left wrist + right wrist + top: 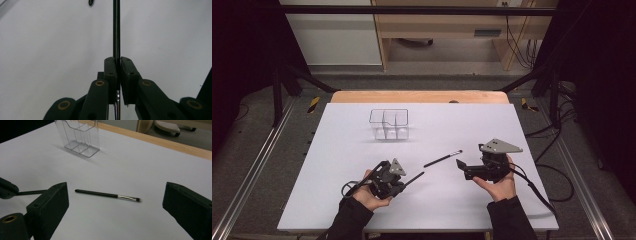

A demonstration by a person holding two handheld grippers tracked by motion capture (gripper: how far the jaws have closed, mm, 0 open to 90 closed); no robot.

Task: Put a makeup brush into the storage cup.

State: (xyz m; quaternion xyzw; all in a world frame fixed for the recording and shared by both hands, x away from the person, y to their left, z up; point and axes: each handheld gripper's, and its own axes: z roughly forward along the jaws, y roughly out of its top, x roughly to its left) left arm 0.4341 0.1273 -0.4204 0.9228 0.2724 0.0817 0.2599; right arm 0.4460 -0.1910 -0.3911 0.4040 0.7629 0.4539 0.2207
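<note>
Left gripper (404, 181) clamps a thin black stick (116, 30), probably a brush, bound for the far organizer (389, 124); right gripper (460, 165) gapes beside another brush (107, 195).

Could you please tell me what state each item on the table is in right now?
Left hand-held gripper: shut on a thin black stick, which juts out past its tips.
Right hand-held gripper: open, holding nothing.
Makeup brush: lying flat on the white table, untouched.
Clear organizer: upright, compartments empty.
</note>
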